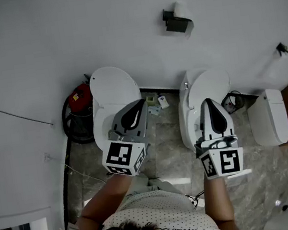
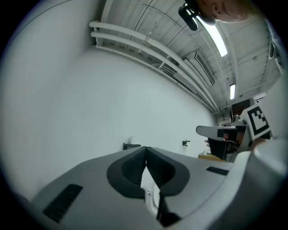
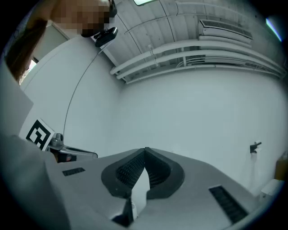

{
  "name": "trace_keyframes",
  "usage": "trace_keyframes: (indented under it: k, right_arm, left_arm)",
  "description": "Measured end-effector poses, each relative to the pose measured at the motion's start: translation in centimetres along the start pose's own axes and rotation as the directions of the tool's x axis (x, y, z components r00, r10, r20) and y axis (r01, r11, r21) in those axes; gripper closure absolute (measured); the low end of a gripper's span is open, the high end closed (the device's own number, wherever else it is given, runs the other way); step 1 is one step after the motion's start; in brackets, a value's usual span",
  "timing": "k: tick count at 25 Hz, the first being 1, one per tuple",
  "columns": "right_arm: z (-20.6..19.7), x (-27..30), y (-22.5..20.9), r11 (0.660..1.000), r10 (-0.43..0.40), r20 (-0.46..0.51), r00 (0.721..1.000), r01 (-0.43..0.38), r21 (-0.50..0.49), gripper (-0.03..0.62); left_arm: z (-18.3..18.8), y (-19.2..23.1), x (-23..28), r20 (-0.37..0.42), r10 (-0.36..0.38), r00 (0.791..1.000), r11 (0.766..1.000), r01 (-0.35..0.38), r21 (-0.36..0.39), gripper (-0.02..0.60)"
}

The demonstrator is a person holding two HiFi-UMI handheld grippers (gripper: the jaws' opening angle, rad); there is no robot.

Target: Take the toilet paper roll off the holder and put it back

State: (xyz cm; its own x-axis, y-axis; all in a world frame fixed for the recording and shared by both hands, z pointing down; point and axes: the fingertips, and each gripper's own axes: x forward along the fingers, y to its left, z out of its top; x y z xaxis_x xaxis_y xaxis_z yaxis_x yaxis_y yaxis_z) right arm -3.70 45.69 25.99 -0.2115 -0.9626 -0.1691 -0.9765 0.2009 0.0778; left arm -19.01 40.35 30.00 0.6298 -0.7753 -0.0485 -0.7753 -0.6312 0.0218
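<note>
1. Approach step: my left claw and right claw are both closed and empty.
2. The toilet paper roll sits on its holder, well ahead of both claws.
3. Next, I judge: open one claw and advance.

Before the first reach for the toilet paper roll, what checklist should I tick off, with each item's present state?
1. The toilet paper roll is at the holder: ok.
2. The left gripper is open for a grasp: not ok, jaws shut, nothing between them.
3. The right gripper is open for a grasp: not ok, jaws shut, empty.
4. A gripper is within touch of the roll: not ok, both are apart from it.
5. The way to the holder is free: ok, only bare wall lies between.
6. How the roll is seated on the holder: cannot tell, too small.
</note>
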Motion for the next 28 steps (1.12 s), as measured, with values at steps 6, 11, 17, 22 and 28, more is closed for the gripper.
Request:
trace_keyframes:
  k: [6,11,17,22,28]
  right_arm:
    - [-0.3,-0.8,-1.0,0.999,0.036,-0.011,0.999,-0.036,0.009,0.586]
    - [-0.7,-1.8,-2.8,0.999,0.029,-0.010,1.000,-0.028,0.040,0.560]
    - [-0.6,-2.2,-3.9,0.994,0.083,0.004,0.997,-0.083,0.071,0.290]
    - [-0.5,-1.4,-4.8,0.991,0.102,0.026,0.994,-0.104,0.082,0.243]
    - [-0.9,1.1,-6.7,0.991,0.097,0.044,0.994,-0.100,0.091,0.233]
  left_arm:
    - [0.0,-1.5,0.5,-0.001,0.010,1.000,1.000,-0.010,0.007,0.577]
    - [-0.5,-2.9,1.1,-0.029,0.011,1.000,1.000,-0.010,0.016,0.575]
    - [-0.3,-3.9,1.5,-0.037,0.039,0.999,0.997,-0.036,0.070,0.309]
    - [0.0,-3.9,2.8,-0.031,0.045,0.999,0.997,-0.042,0.071,0.240]
    - [0.3,-2.9,6.1,-0.018,0.042,0.999,0.996,-0.040,0.078,0.227]
